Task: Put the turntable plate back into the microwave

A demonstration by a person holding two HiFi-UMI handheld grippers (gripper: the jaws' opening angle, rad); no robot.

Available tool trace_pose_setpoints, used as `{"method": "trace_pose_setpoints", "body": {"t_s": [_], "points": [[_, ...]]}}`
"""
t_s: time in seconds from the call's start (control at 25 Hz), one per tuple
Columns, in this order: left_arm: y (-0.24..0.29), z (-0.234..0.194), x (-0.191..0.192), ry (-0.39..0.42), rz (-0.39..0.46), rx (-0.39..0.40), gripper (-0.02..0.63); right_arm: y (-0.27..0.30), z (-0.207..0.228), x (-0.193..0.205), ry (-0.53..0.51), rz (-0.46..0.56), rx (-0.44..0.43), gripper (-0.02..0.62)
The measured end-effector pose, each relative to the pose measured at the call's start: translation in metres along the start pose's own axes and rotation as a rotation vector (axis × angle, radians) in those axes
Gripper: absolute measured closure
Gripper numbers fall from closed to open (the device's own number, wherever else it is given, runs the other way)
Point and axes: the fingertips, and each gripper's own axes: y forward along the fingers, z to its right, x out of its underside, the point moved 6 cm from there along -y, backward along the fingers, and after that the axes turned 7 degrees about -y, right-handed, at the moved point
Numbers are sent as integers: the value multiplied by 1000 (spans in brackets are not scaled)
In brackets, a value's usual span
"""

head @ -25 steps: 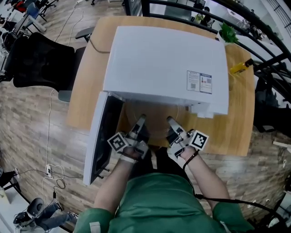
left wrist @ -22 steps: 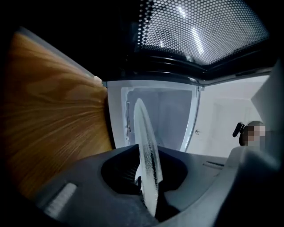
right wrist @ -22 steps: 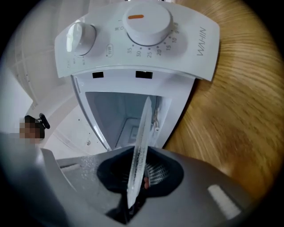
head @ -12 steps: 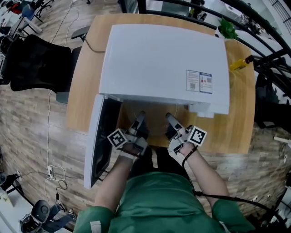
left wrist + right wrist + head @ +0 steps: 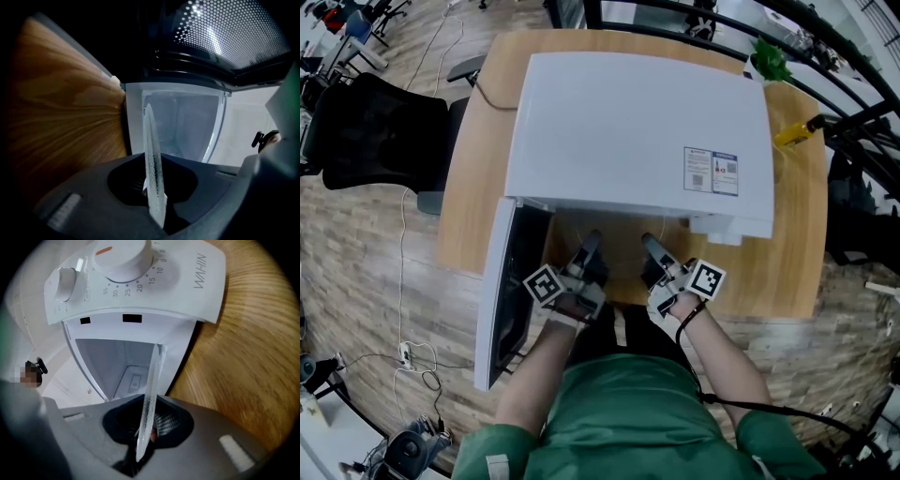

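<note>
Okay, left gripper [image 5: 592, 242] and right gripper [image 5: 650, 244] each pinch the plate [image 5: 151, 140] rim; plate is at the microwave [image 5: 637, 131] mouth, door [image 5: 511, 291] open. I'd keep it flat, slide straight in, and lower it centred before letting go.

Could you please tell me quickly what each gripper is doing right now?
Left gripper: closed on the glass plate.
Right gripper: closed on the same plate.

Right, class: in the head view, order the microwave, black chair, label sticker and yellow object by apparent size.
Largest first:
microwave
black chair
label sticker
yellow object
The last two look close: order unsure.
</note>
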Motion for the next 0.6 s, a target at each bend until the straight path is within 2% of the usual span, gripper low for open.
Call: {"method": "trace_pose_setpoints", "body": {"t_s": [0.32, 0.6], "points": [[3, 3, -1, -33, 63, -42, 574, 6, 0, -3, 23, -1, 54, 552], [7, 4, -3, -62, 103, -44, 571, -2, -10, 17, 27, -60, 70, 497]]}}
